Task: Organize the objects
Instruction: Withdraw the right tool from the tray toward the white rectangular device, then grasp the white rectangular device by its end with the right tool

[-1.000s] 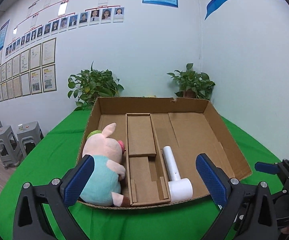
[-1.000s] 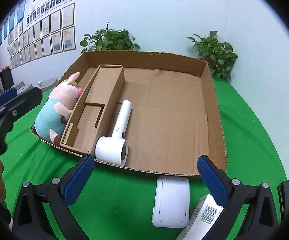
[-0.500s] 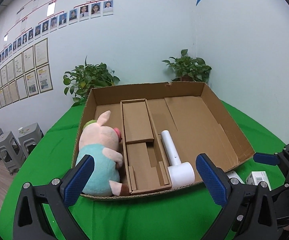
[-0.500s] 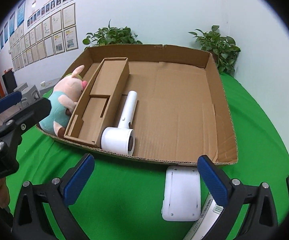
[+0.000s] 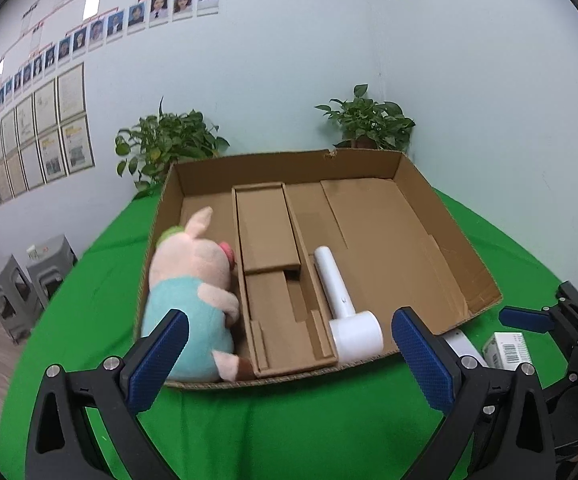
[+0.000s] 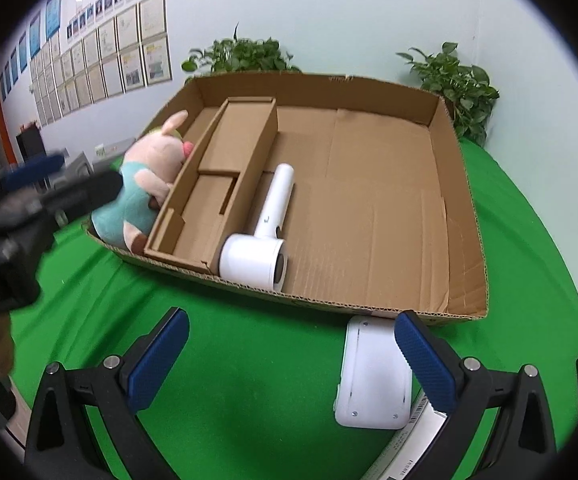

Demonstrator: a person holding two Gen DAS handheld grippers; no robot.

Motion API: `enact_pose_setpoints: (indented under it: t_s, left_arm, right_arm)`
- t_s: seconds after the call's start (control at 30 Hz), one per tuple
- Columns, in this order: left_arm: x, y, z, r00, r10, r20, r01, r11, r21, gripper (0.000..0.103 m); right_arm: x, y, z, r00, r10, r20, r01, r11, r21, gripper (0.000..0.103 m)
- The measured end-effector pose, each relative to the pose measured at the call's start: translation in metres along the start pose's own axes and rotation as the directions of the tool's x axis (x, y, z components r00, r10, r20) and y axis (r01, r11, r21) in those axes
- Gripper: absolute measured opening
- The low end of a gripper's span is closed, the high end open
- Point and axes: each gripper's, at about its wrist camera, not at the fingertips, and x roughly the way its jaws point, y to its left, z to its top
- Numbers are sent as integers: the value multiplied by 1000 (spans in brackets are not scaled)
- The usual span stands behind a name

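Pale wall (image 5: 289, 80) with framed photos (image 5: 69, 44), two potted plants (image 5: 169, 148), grey stools (image 5: 9, 284).

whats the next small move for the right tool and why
Probably lower the open right tool onto the white device just outside the box: it lies on the cloth between the tool's fingers, while the pig and dryer are already inside.

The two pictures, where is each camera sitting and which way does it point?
Left wrist: rides the left tool, facing the cardboard box from its near edge; its own blue pads frame the plush pig.
Right wrist: rides the right tool, lower right of the box, over a white device on the green cloth; the left tool shows at left.
Both show the box, pig and white hair dryer.
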Motion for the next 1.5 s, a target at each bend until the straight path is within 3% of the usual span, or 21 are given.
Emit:
enact_pose_setpoints:
  t_s: [0.13, 0.3, 0.43, 0.77, 0.9, 1.07, 1.23, 1.33, 1.5]
  left_arm:
    - [9, -5, -19, 999, -31, -37, 30, 999, -40, 102]
    - [29, -17, -36, 991, -85, -108, 81, 996, -40, 102]
    - [45, -28, -44, 972, -164, -167, 157, 986, -56, 102]
    - [74, -54, -60, 921, -293, -256, 276, 956, -103, 102]
    - [80, -58, -62, 915, -305, -265, 286, 952, -112, 102]
    - [85, -59, -65, 912, -304, -274, 281, 952, -121, 102]
    - [87, -54, -69, 915, -294, -277, 264, 954, -143, 102]
    - [86, -54, -69, 911, -303, -278, 271, 951, -148, 102]
    - [90, -57, -72, 877, -364, -312, 322, 930, -179, 102]
  right_arm:
    - [-8, -9, -17, 997, 43, 60, -46, 998, 36, 102]
    - [14, -17, -45, 992, 122, -45, -118, 990, 79, 102]
    - [26, -25, -62, 983, 145, -114, -134, 985, 105, 102]
    - [35, -46, -79, 979, 41, -201, -29, 998, 61, 102]
    - [41, -58, -77, 975, -21, -220, 30, 999, 40, 102]
    - [53, -64, -68, 972, -28, -233, 44, 997, 63, 101]
    - [57, -62, -68, 970, -46, -237, 64, 996, 66, 87]
    - [55, -60, -71, 969, -54, -242, 72, 995, 64, 69]
    - [45, -49, -80, 967, -9, -255, 27, 997, 67, 69]
